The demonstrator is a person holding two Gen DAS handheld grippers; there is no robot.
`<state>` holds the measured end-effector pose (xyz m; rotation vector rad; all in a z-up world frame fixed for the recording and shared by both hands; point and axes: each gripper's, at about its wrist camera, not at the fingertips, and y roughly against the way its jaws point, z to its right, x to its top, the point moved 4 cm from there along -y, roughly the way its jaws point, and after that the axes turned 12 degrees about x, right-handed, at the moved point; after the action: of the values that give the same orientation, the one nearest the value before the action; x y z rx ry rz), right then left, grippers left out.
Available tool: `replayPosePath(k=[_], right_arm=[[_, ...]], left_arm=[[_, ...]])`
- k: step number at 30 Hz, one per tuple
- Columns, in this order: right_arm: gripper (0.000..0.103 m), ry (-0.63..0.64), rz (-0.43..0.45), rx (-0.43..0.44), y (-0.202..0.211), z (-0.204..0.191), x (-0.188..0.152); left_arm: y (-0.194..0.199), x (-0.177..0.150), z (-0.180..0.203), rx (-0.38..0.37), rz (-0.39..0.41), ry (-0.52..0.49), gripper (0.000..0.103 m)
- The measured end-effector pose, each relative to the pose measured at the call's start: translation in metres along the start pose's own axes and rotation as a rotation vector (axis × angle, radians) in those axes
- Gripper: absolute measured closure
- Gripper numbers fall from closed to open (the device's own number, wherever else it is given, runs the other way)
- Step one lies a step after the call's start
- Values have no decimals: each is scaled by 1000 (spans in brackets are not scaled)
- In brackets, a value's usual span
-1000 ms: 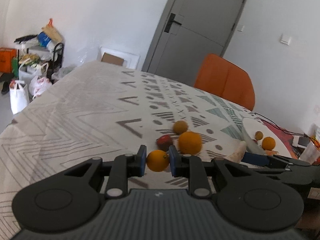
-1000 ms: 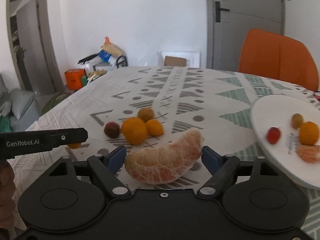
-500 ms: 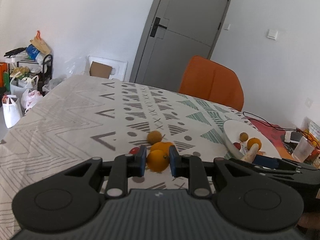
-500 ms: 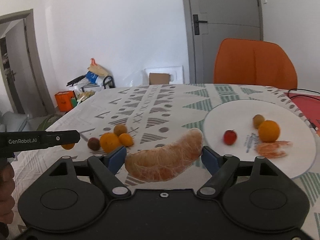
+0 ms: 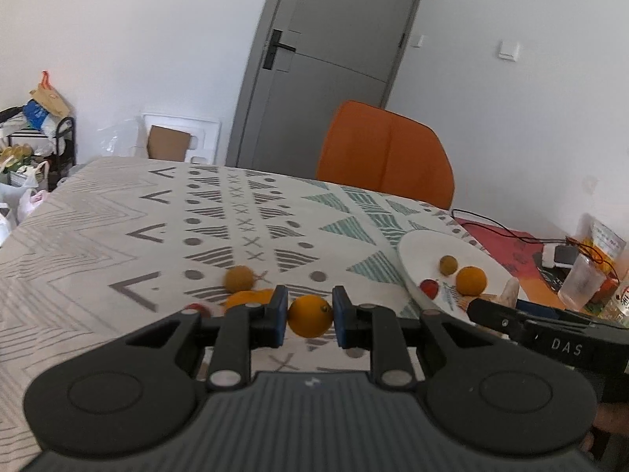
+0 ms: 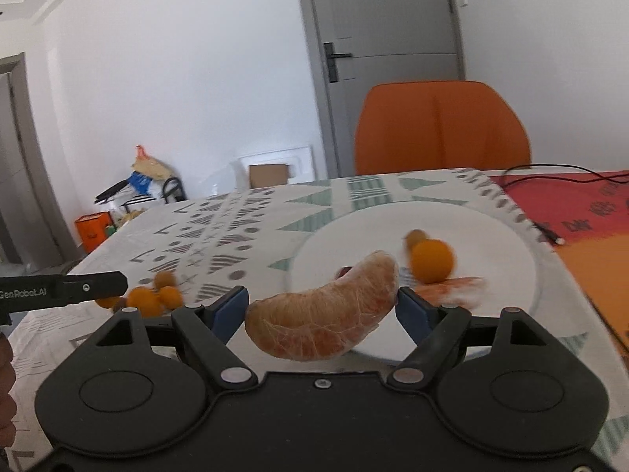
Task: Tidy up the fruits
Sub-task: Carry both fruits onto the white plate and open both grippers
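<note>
So both hands are carrying fruit toward the white plate (image 6: pixel 507 232); the left gripper (image 5: pixel 308 316) fingers are pinching a small orange (image 5: pixel 309 316), while the right gripper (image 6: pixel 322 306) fingers are clamping a big peeled citrus segment (image 6: pixel 326 314) endwise. Risk-wise, that soft segment is probably going to squash or slip; it's sagging between the pads. Only the left view is showing the loose fruits (image 5: pixel 240 278) at 10 o'clock on the worktop (image 5: pixel 118 228); the right view is smearing them.

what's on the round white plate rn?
On the round white plate: a whole orange, a small brownish round fruit, a small red fruit and peeled orange segments. The right gripper and its large peeled citrus segment hide the plate's near part.
</note>
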<state>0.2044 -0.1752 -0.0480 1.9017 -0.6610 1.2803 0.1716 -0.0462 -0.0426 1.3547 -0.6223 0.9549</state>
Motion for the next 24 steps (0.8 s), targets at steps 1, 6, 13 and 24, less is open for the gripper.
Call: replayPosePath(k=[1, 6, 13, 24], right_arm=[[24, -3, 3, -6, 1, 3, 0], [24, -29, 25, -25, 9, 23, -1], [24, -64, 45, -65, 14, 50, -1], [19, -84, 69, -103, 16, 73, 2]], left_arm=[[-2, 0, 4, -4, -3, -6, 81], [-7, 3, 26, -26, -4, -43, 81], [-16, 4, 55, -55, -4, -83, 81], [-30, 9, 93, -101, -10, -131, 81]])
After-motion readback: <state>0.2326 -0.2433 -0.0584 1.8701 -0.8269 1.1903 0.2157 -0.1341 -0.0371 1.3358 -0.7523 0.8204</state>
